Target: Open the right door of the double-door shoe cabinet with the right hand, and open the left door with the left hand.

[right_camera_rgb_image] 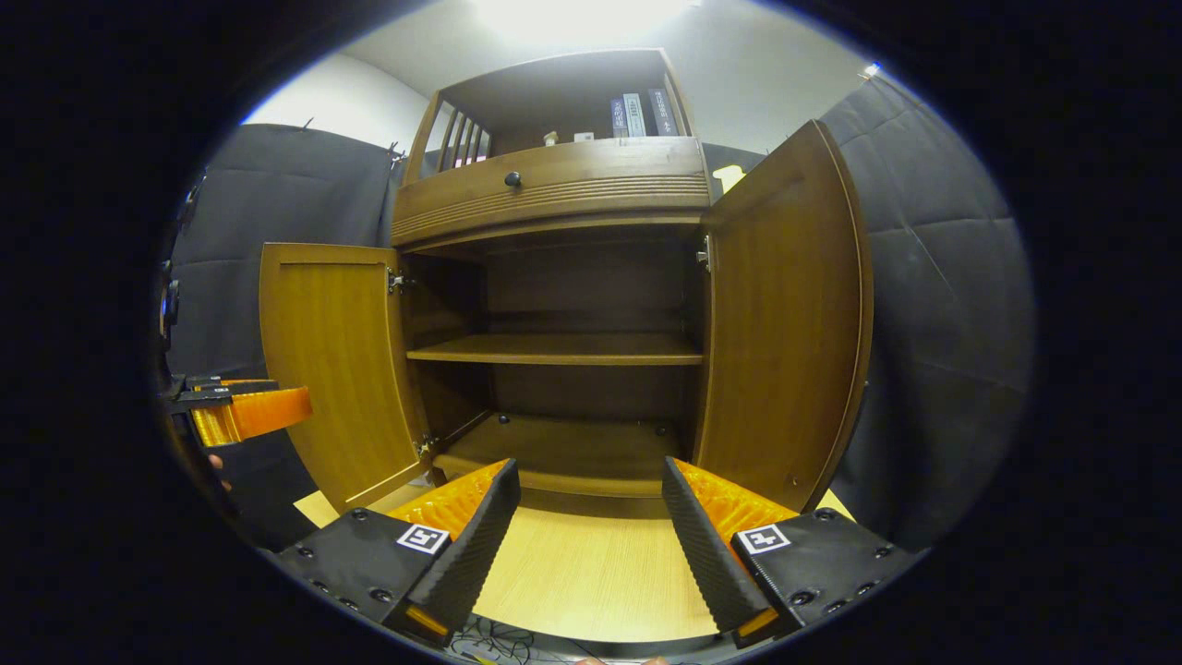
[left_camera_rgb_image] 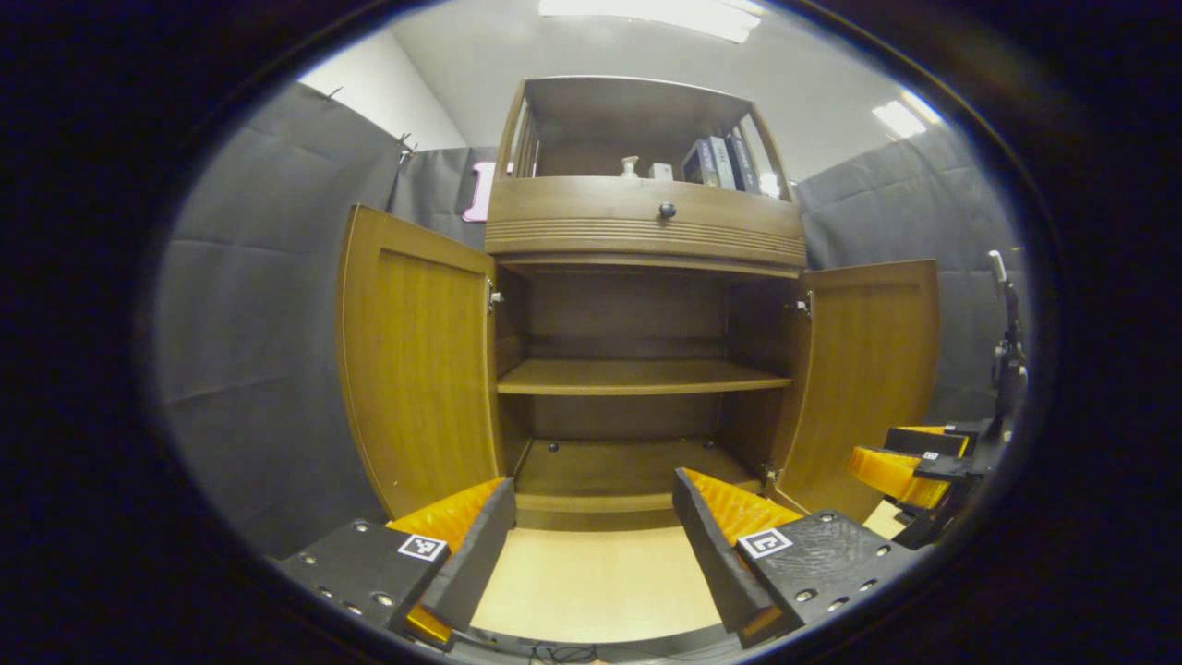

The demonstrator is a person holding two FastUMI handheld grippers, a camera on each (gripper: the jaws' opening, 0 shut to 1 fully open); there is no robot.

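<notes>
- The shoe cabinet (left_camera_rgb_image: 637, 369) stood on the pale tabletop (left_camera_rgb_image: 591, 582) with both doors swung wide; the task looked done to me.
- In the left gripper view the left door (left_camera_rgb_image: 416, 360) hung out at nine o'clock and the right door (left_camera_rgb_image: 868, 369) at three o'clock, with bare shelves between them.
- The left gripper (left_camera_rgb_image: 591, 531) had its fingers spread wide and held nothing, well clear of the cabinet.
- The right gripper (right_camera_rgb_image: 591, 517) was the same: fingers wide apart, empty, pointing at the open bottom shelf.
- The risk I saw: either gripper, drawn back carelessly, might clip a door edge and swing it partly shut. The right gripper sat low at four o'clock in the left gripper view, near the right door.
- The books (left_camera_rgb_image: 720, 164) on the top shelf had spine lettering too small to read; the square markers on the grippers carried no words.
</notes>
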